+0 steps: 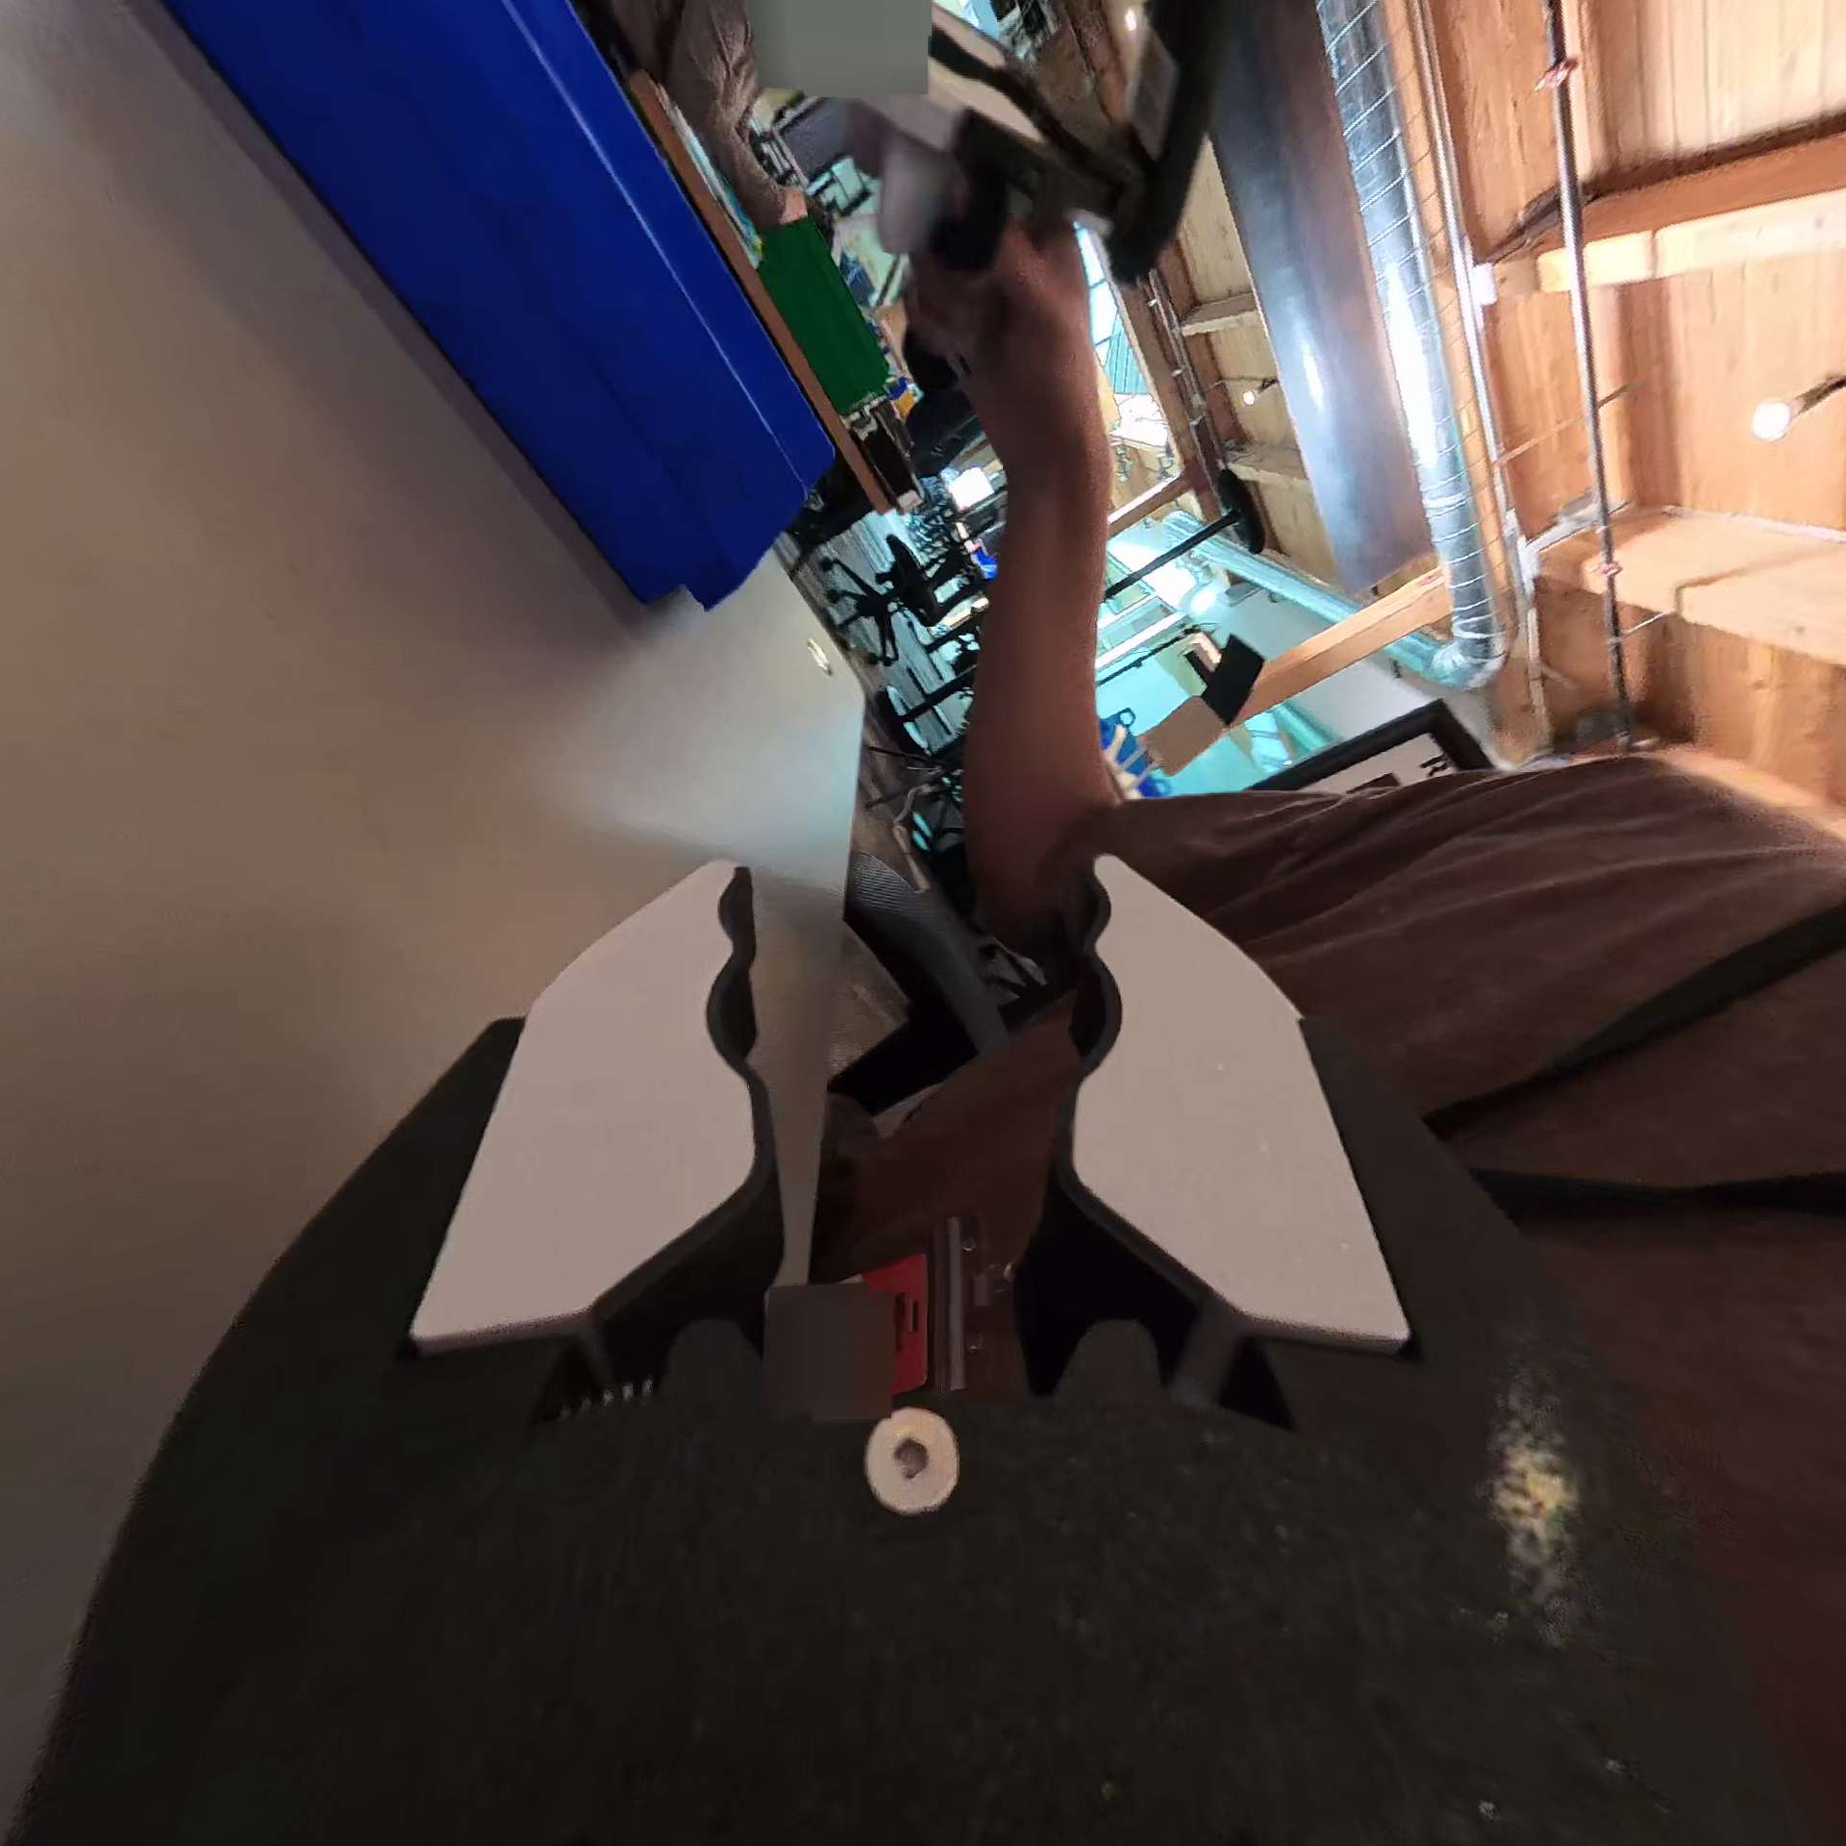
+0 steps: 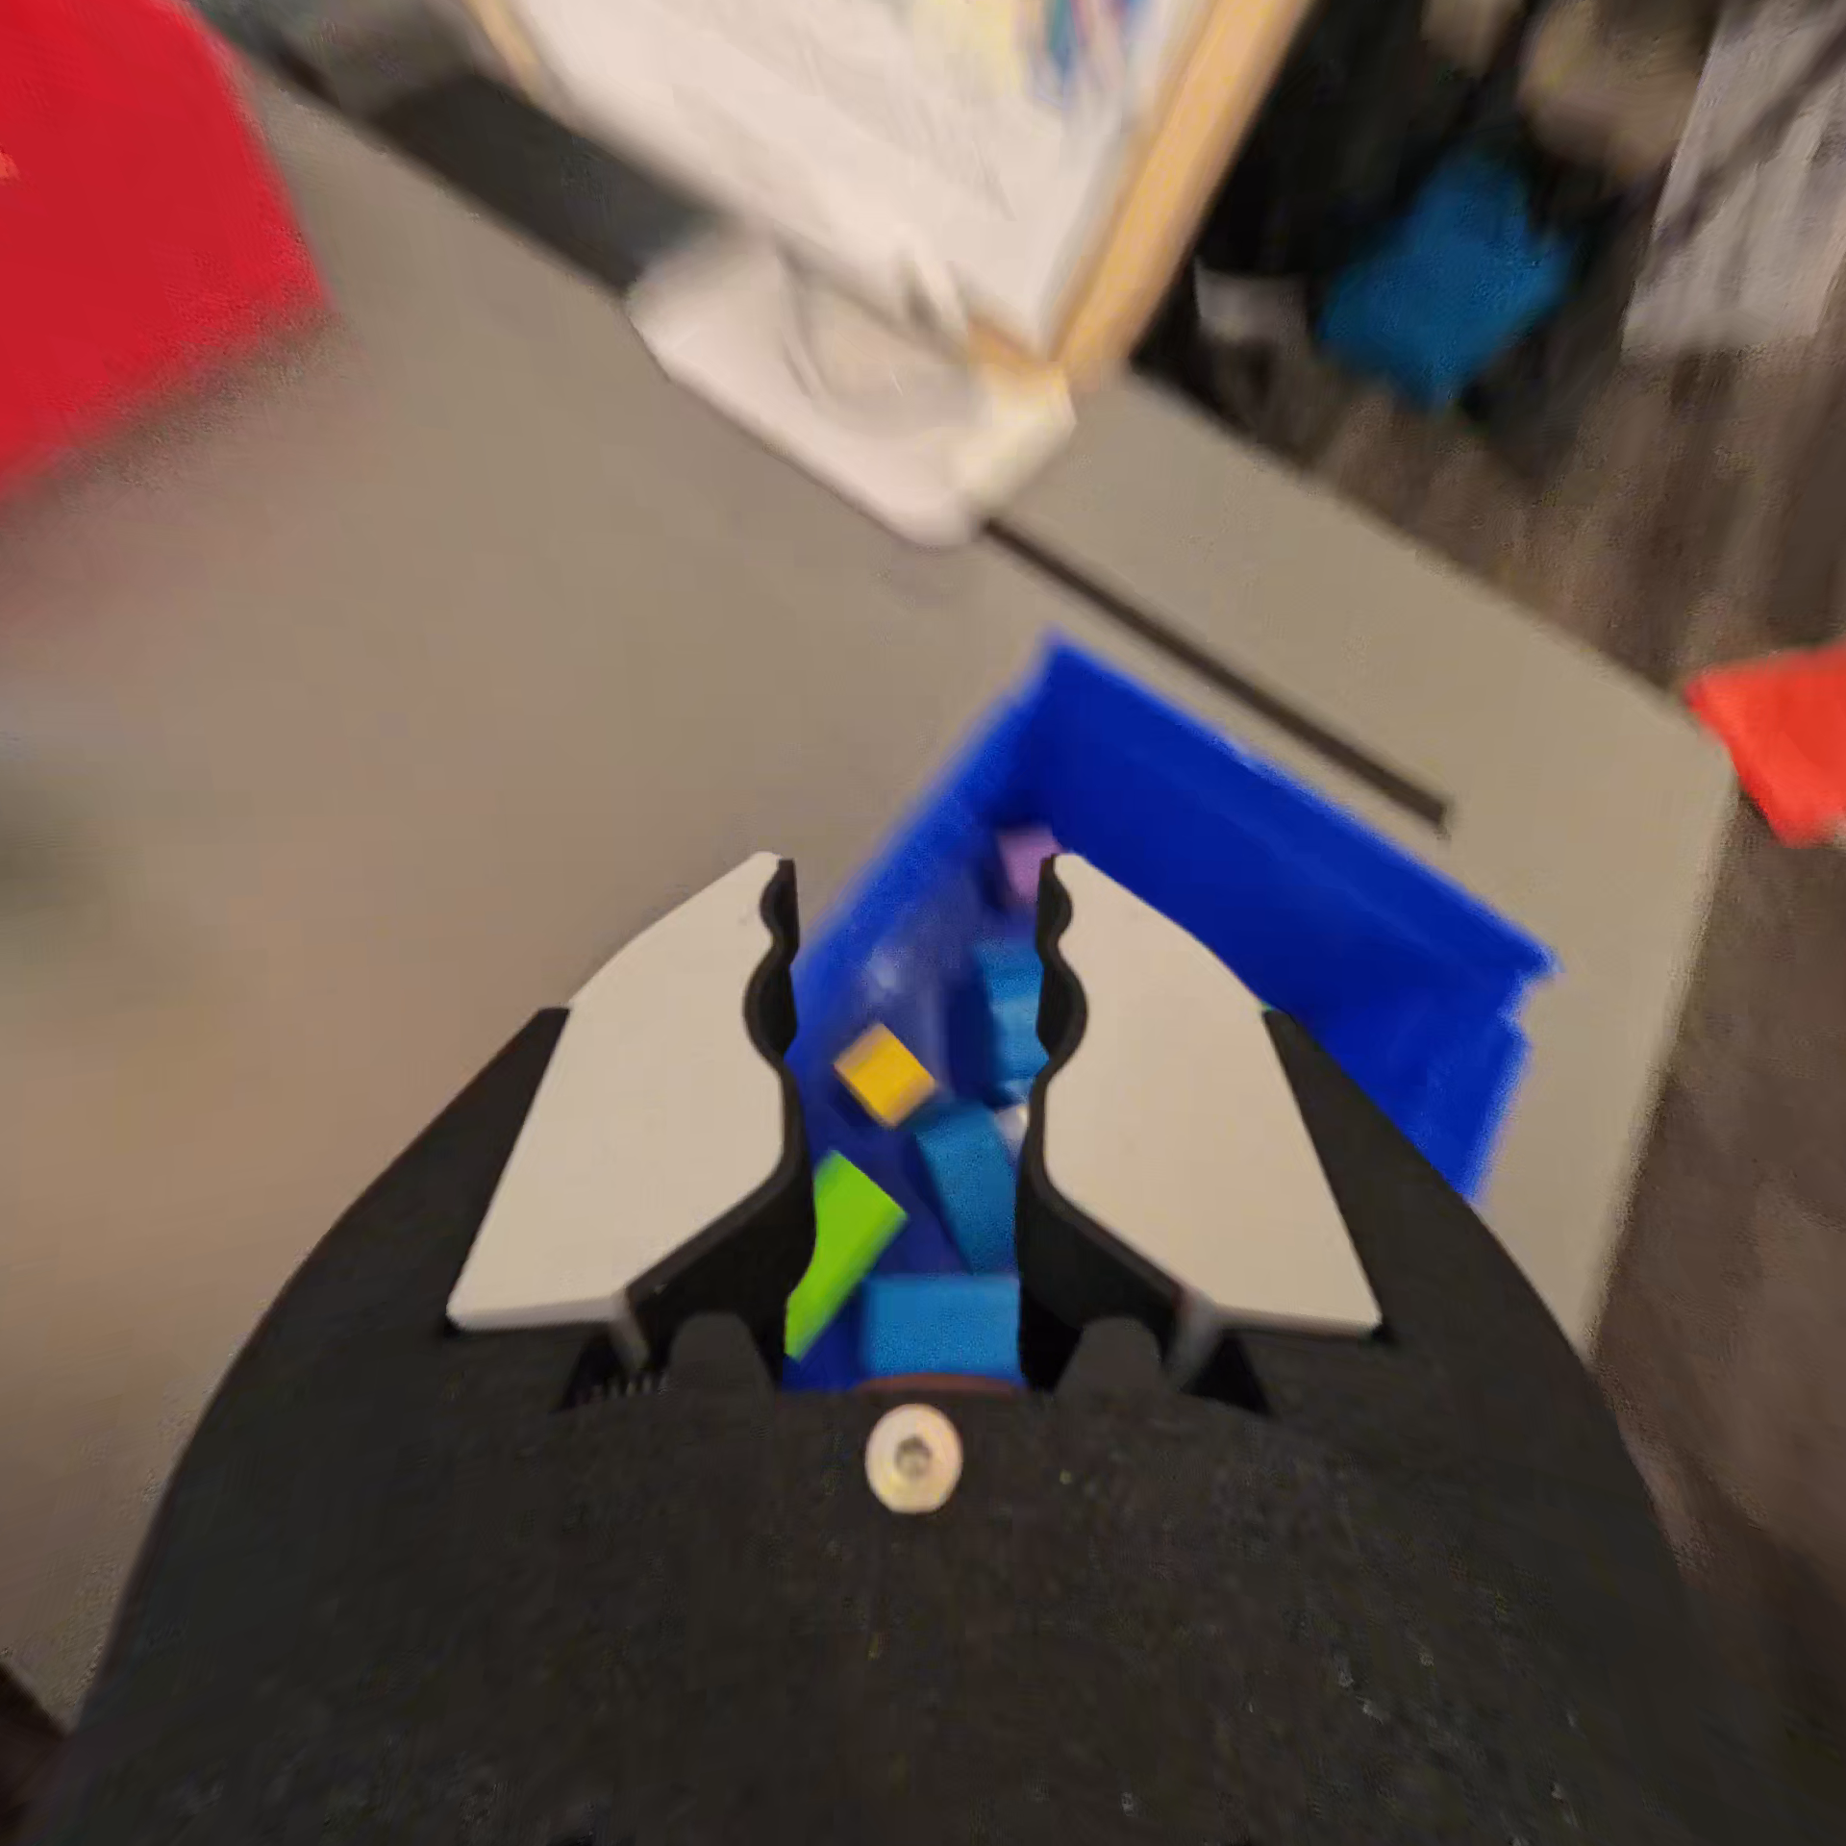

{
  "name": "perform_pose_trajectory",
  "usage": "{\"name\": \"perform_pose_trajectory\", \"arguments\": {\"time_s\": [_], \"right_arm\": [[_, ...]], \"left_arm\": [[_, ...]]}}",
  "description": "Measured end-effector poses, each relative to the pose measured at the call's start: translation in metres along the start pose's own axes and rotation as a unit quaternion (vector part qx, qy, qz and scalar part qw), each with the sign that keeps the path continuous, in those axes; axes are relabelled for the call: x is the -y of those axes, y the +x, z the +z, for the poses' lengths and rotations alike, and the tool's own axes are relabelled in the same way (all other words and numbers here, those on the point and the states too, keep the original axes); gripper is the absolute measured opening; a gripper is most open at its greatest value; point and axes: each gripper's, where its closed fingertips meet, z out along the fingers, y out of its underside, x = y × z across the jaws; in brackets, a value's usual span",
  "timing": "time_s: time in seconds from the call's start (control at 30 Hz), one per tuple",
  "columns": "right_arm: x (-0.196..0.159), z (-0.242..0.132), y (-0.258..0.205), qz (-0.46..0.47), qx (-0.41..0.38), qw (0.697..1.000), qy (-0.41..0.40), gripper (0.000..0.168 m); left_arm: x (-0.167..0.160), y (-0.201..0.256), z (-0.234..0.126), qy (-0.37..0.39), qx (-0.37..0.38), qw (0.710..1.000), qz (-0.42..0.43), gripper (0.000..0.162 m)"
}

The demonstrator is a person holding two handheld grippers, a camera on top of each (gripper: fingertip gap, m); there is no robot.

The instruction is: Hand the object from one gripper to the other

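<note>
2 empty claws gape: right claw above blocks in blue bin, left claw apart.

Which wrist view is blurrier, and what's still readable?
Right wrist view: heavy motion blur; blue plastic bin and small yellow block readable, right gripper sharp. Left wrist view: mostly sharp, rolled sideways, blur on the person's far hand; left gripper open.
</note>
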Motion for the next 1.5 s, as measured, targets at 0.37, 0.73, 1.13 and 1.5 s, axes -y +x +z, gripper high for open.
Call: {"name": "perform_pose_trajectory", "arguments": {"time_s": [0.37, 0.73, 1.13, 1.5], "right_arm": [[-0.037, 0.038, -0.288, 0.046, 0.304, 0.932, 0.194, 0.053], [-0.072, 0.054, -0.285, -0.007, 0.261, 0.952, 0.158, 0.052], [-0.080, 0.048, -0.302, -0.024, 0.297, 0.944, 0.143, 0.052], [-0.078, 0.045, -0.286, 0.019, 0.303, 0.941, 0.153, 0.052]], "left_arm": [[0.018, -0.038, -0.034, 0.049, 0.243, 0.939, 0.238, 0.058], [0.088, -0.023, -0.159, -0.001, 0.402, 0.887, 0.226, 0.065], [0.171, -0.189, -0.330, -0.383, 0.649, 0.656, 0.037, 0.063], [0.150, -0.230, -0.345, -0.484, 0.634, 0.602, -0.046, 0.060]]}}
